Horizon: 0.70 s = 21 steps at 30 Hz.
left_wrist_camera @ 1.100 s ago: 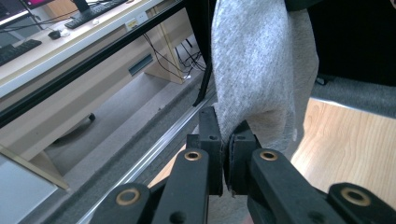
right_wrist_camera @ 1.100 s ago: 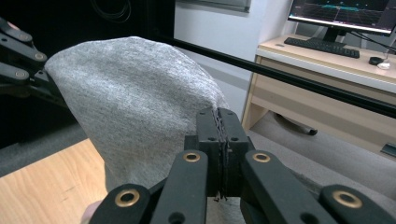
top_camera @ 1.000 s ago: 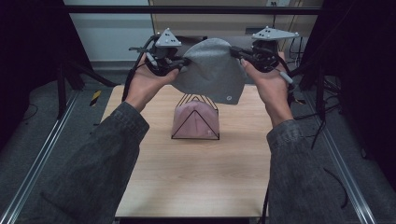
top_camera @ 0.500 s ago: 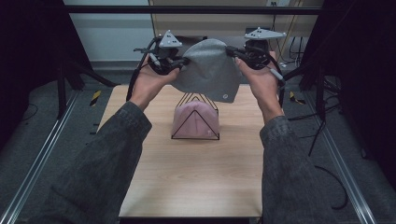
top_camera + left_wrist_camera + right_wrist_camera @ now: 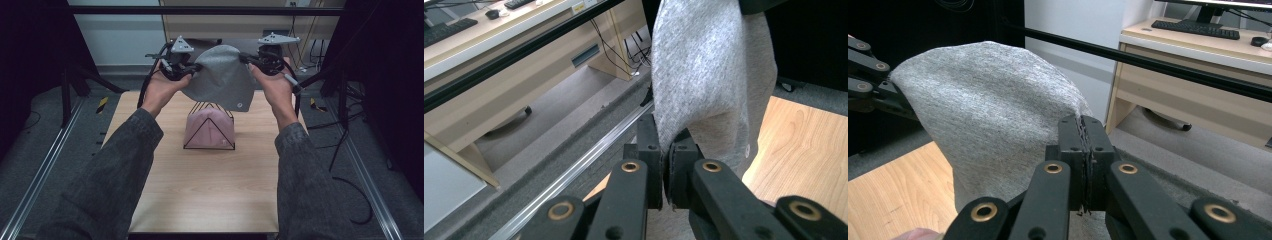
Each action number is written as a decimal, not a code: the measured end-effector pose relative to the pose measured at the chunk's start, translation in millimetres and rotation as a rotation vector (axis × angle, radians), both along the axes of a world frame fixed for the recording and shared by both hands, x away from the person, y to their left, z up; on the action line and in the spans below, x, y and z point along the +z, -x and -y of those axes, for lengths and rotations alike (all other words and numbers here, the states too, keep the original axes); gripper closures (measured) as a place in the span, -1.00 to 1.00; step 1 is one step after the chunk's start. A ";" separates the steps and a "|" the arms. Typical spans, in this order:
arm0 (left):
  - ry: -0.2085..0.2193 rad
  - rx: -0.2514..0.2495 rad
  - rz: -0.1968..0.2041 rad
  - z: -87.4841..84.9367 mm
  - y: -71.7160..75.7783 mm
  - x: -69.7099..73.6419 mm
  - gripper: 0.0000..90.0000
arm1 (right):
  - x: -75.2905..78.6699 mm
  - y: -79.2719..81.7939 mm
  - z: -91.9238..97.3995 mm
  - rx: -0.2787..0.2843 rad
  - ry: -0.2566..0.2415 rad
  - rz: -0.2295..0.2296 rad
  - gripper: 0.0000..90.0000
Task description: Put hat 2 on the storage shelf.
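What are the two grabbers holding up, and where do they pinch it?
A grey cloth. The left gripper pinches its left edge, the right gripper its right edge, above the wire rack.

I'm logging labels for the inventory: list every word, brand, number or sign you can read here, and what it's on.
No text can be read.
Grey cloth: a small round mark near its lower edge, too small to read.
Desk front: a yellow sticker, too blurred to read.
Keyboard: keys too small to read.
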<state>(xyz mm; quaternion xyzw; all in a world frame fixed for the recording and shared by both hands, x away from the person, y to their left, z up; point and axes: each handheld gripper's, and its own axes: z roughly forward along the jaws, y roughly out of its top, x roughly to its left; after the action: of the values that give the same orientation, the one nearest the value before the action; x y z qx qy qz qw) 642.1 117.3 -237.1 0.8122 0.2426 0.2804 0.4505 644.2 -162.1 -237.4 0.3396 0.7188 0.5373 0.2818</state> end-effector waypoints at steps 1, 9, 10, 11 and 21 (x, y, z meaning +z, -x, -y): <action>0.000 -0.001 -0.002 -0.4 -0.2 -0.7 0.94 | -0.8 -0.2 -0.4 0.002 0.001 0.000 0.99; -0.011 -0.004 0.003 -1.0 1.0 -2.8 0.94 | -5.3 -1.9 -2.9 0.002 0.000 -0.008 0.99; -0.008 -0.004 0.002 -1.6 0.5 -3.3 0.94 | -5.5 -1.9 -3.1 0.003 0.000 -0.008 0.99; -0.006 -0.001 -0.001 -2.4 0.0 -3.9 0.94 | -5.7 -1.8 -3.4 0.003 0.000 -0.008 0.99; -0.015 0.004 -0.014 -7.5 0.0 -12.8 0.94 | -9.2 -2.0 -7.6 0.013 0.010 -0.016 0.99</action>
<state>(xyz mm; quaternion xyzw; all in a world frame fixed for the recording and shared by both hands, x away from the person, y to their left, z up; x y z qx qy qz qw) 642.1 124.8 -249.9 0.8169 0.2454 0.2772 0.4422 646.2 -154.5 -246.6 0.3377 0.7259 0.5327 0.2744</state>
